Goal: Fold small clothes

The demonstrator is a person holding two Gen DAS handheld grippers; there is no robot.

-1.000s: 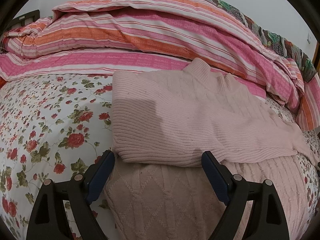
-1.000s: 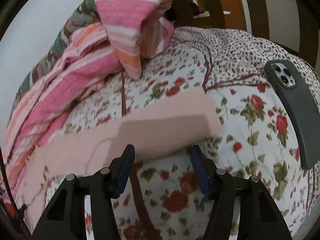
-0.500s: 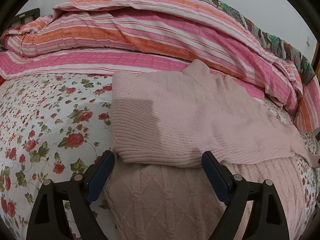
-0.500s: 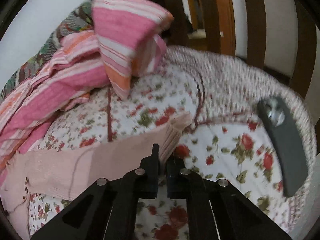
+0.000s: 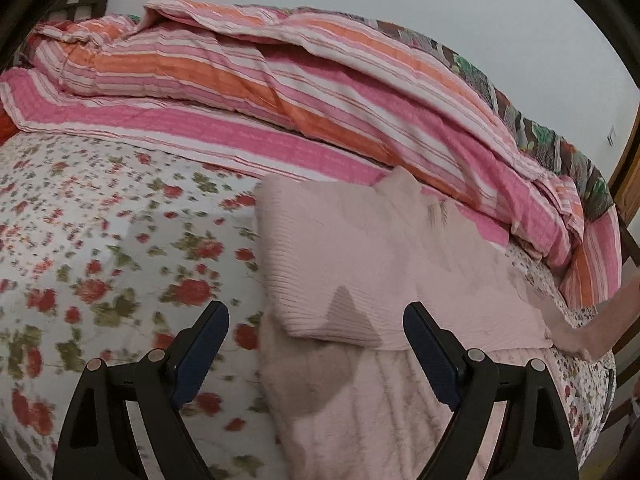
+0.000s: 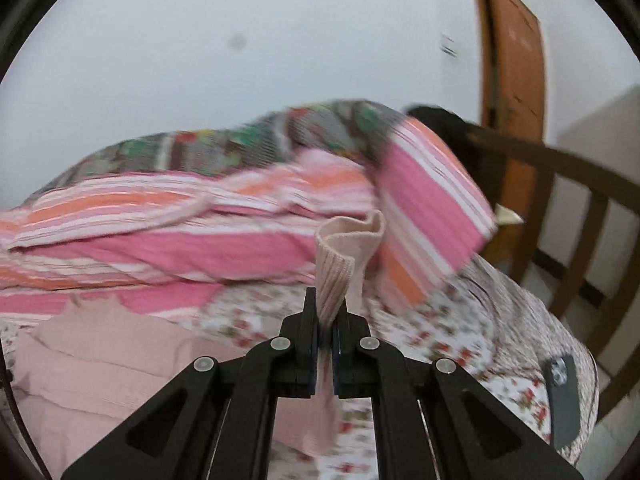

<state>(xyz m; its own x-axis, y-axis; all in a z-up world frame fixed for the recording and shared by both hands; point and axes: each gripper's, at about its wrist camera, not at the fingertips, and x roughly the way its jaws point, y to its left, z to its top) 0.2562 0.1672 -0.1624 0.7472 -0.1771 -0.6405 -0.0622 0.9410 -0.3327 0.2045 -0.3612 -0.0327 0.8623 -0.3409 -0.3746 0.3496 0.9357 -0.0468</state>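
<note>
A pale pink knit sweater (image 5: pixel 360 264) lies on the floral bedsheet (image 5: pixel 100 248), one sleeve folded across its body. My left gripper (image 5: pixel 316 344) is open and empty, hovering just above the sweater's near folded edge. My right gripper (image 6: pixel 325 320) is shut on the ribbed cuff (image 6: pixel 340 260) of the other sleeve and holds it lifted off the bed. That raised sleeve also shows at the right edge of the left wrist view (image 5: pixel 600 320). The sweater's body shows at lower left in the right wrist view (image 6: pixel 100 360).
A pink and orange striped quilt (image 5: pixel 280 92) is heaped along the far side of the bed, against the wall. A dark phone (image 6: pixel 564 400) lies on the sheet at right. A wooden bed frame (image 6: pixel 560 208) and a door (image 6: pixel 516 80) stand beyond.
My right gripper closed on the sleeve cuff and lifted it up and off the bed. My left gripper rose and shifted slightly left, staying open.
</note>
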